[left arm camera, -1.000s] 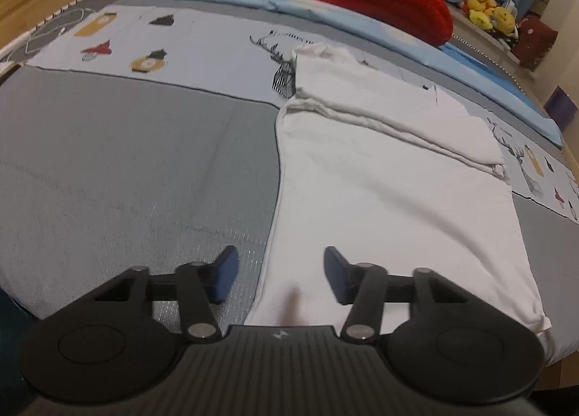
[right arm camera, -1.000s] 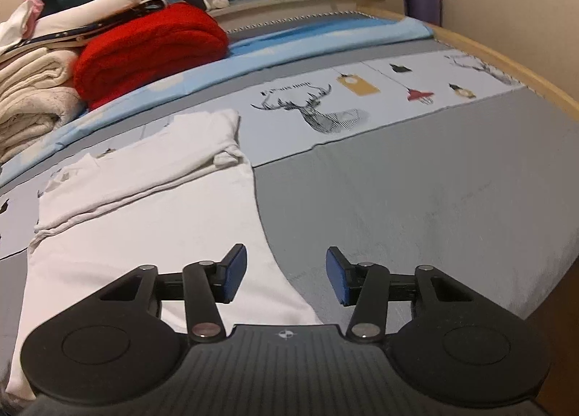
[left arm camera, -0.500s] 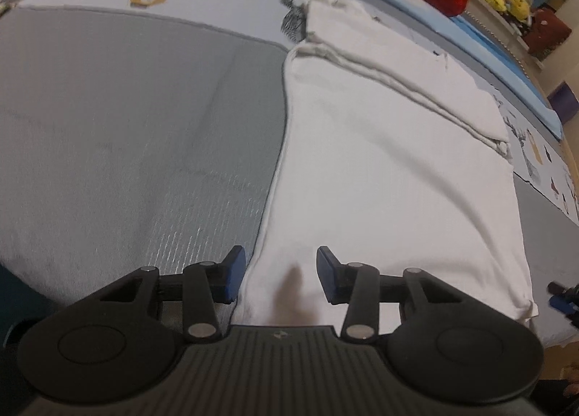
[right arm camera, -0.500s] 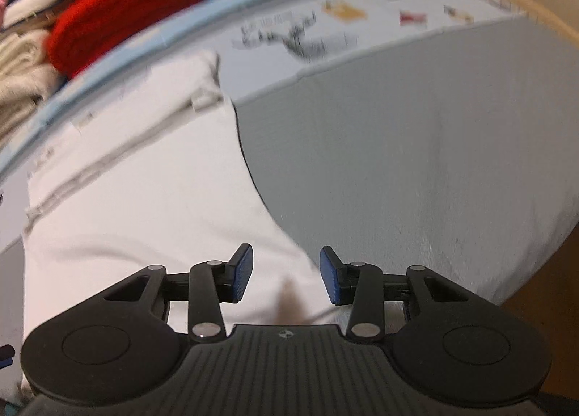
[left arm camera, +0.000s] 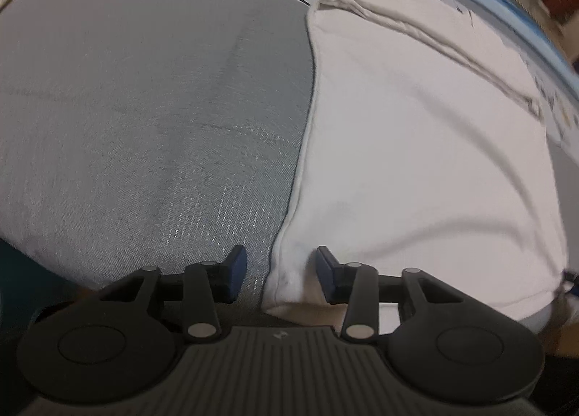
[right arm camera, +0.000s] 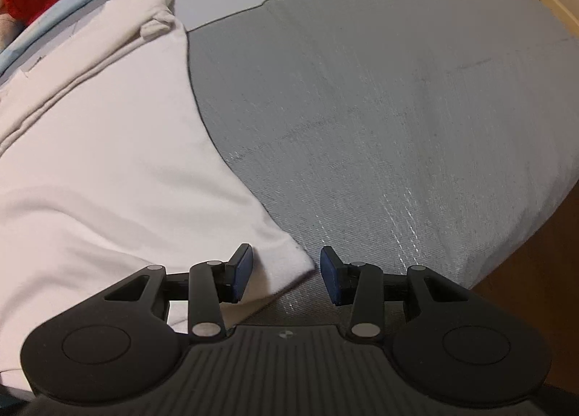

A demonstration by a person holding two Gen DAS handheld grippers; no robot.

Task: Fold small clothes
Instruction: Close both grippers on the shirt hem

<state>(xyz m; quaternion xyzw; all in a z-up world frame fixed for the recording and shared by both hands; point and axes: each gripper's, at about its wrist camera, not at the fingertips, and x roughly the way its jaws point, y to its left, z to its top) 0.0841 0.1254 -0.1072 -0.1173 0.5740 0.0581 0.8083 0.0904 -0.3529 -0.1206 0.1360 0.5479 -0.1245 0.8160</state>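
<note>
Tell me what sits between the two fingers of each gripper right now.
Left wrist view: the white garment's near left corner lies inside the open left gripper. Right wrist view: its near right corner lies inside the open right gripper.

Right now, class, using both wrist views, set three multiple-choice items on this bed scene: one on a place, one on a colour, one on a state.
1. Where does the white cotton shirt lie?
A. on the grey woven bedspread
B. on a chair
C. in a basket

2. What colour are the tool pads?
A. red
B. blue
C. yellow

3. How stands the left tool?
A. shut on a sock
B. out of view
C. open, straddling the shirt's near corner

Key: A, the shirt is spread flat on grey cloth; B, blue pads show in both views; C, a gap shows between the pads, as on the right tool.
</note>
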